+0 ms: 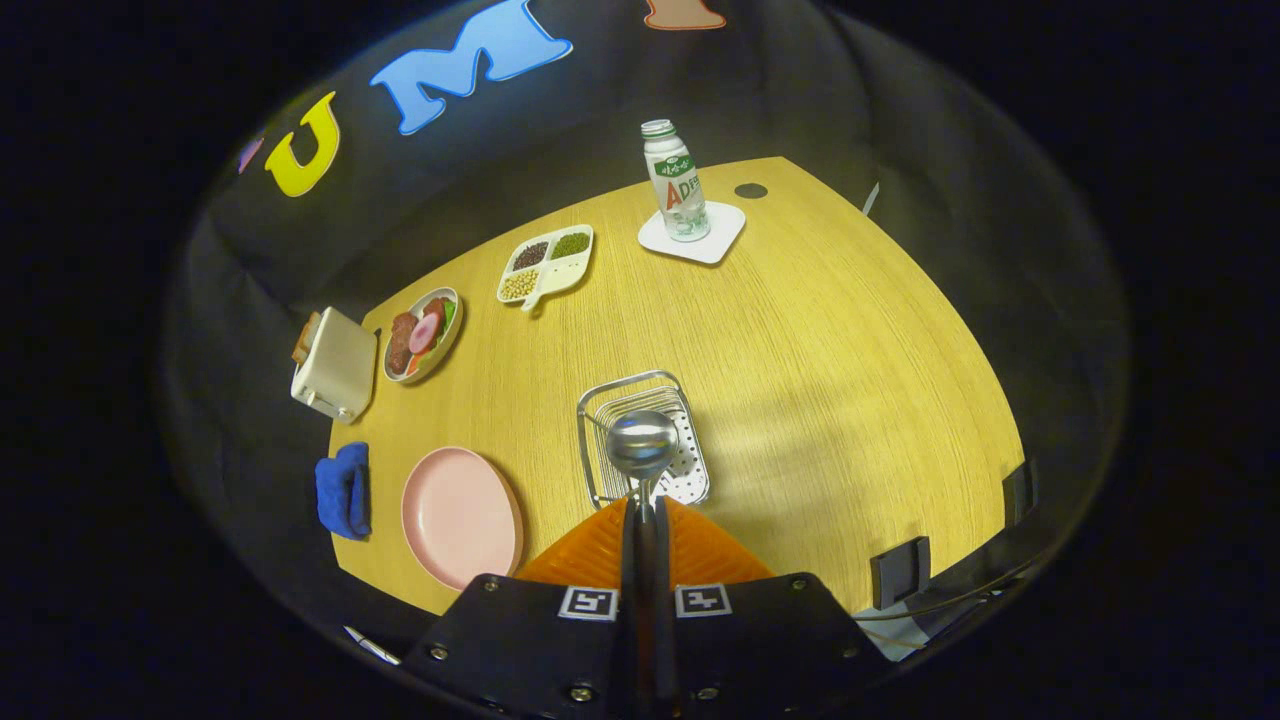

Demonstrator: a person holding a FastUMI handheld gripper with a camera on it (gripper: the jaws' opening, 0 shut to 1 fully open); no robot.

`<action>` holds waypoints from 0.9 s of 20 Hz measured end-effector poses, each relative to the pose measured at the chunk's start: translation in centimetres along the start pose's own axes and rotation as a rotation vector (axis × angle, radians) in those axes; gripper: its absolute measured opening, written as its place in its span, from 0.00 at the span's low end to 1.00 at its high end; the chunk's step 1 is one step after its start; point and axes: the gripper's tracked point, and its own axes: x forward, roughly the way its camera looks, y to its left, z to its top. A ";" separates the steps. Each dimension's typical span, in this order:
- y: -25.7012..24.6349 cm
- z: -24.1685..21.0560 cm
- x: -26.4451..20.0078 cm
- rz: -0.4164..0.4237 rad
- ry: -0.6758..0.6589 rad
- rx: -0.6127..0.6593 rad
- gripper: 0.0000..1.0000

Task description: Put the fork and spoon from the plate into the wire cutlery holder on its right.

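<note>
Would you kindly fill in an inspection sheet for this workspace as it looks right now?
Surface: light wooden tabletop, with a dark round hole near its far corner.
Job's things: shiny metal spoon gripped by its handle, bowl over the wire cutlery holder; round pink plate left of the holder, bare; fork not made out.
Clutter: white toaster, plate of sliced food, white divided dish of beans, bottle on a white square coaster, folded blue cloth.
Gripper: gripper shut on the spoon.
Cables: thin cables off the table's near right edge.
Surroundings: black cloth wall.
</note>
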 end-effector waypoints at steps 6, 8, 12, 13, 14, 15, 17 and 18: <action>0.1 0.5 0.8 -0.019 -0.002 0.022 0.09; 0.5 1.0 0.4 -0.003 -0.019 0.039 0.11; 0.4 1.5 -0.3 -0.007 -0.048 0.038 0.19; 0.4 1.5 -0.4 -0.006 -0.053 0.041 0.19; 0.5 1.5 -0.6 -0.001 -0.055 0.045 0.19; 0.6 1.4 -0.6 0.001 -0.057 0.045 0.19; 0.6 1.4 -0.9 0.005 -0.066 0.042 0.19; 0.7 1.7 -1.1 0.008 -0.083 0.040 0.19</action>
